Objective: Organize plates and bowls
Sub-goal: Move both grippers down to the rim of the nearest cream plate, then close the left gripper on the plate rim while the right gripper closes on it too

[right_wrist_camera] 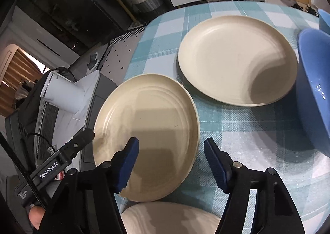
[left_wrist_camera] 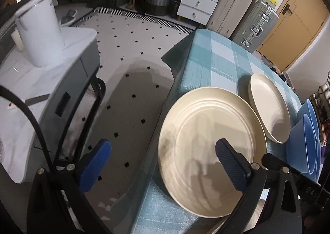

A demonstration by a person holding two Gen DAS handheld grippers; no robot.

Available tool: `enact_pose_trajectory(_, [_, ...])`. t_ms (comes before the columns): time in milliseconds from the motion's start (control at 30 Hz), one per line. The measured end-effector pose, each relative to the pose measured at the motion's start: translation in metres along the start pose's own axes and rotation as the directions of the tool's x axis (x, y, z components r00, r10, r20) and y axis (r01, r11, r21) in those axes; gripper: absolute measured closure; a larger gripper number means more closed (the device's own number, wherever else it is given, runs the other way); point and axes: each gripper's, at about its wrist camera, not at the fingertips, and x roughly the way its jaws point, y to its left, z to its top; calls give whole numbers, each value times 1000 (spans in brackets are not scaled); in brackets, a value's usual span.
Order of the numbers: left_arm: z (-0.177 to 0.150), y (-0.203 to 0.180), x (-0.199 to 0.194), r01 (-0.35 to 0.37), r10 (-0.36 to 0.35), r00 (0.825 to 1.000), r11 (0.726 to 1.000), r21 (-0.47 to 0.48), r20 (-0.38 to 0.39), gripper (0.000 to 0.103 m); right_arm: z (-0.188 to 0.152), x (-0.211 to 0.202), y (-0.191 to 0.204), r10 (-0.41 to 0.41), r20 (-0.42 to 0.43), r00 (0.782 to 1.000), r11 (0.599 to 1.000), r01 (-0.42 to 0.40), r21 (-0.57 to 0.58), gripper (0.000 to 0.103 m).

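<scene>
Checked tablecloth (right_wrist_camera: 237, 131) — two cream ridged plates (right_wrist_camera: 148, 131), blue bowls (right_wrist_camera: 315, 94).

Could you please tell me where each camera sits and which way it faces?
Left wrist: on the left tongs, angled down over the table's left edge; open blue-padded fingers straddle the ridged cream plate rim.
Right wrist: on the right tongs, looking down; open above that plate's rim, a fingertip lower left.
Shared: both cream plates, blue bowls, checked teal tablecloth.

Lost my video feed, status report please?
Both tools open: left tool, right tool. Near cream plate under both, ungripped. Second cream plate and blue bowl beside it.
</scene>
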Motion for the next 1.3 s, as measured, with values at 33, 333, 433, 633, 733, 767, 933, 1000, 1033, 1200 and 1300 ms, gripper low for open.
enact_pose_trajectory(33, [1,0,2,0,0,1000,1000,0,-4,3,0,2,-1,1,-3,1000,1000,-1,-4,36])
enact_pose_trajectory(333, [1,-1,19,6,-5,998,1000,28,-67,20,1,15,-5,-17,-24,1000,1000,17,-10,51])
enact_pose_trajectory(433, [1,-1,22,21,-19,997,999,26,-74,30,1,18,-6,-19,-25,1000,1000,19,-12,56])
enact_pose_trajectory(633, [0,-7,28,26,-20,996,997,67,-88,56,1,24,-10,-19,-54,998,1000,19,2,64])
enact_pose_trajectory(733, [1,-6,28,35,-29,996,997,66,-83,58,1,26,-13,-26,-56,998,1000,26,-1,72])
enact_pose_trajectory(767, [2,-5,27,40,-36,996,997,59,-82,63,0,26,-16,-25,-55,998,1000,25,1,74])
enact_pose_trajectory(933, [2,-6,27,33,-27,997,997,70,-78,72,-2,26,-19,-29,-41,999,1000,29,-7,82])
enact_pose_trajectory(1000, [1,-8,28,19,-12,997,996,85,-80,80,-2,26,-18,-46,-42,998,999,45,-14,88])
enact_pose_trajectory(1033, [1,-8,29,14,-7,997,996,90,-79,81,-2,26,-18,-51,-42,998,999,50,-14,89])
enact_pose_trajectory(1200, [2,1,27,37,-34,998,998,54,-59,96,-2,24,-20,-49,-49,998,999,49,-14,93])
enact_pose_trajectory(1300, [0,1,26,28,-24,998,997,67,-59,96,-2,24,-20,-42,-50,998,999,41,-26,93])
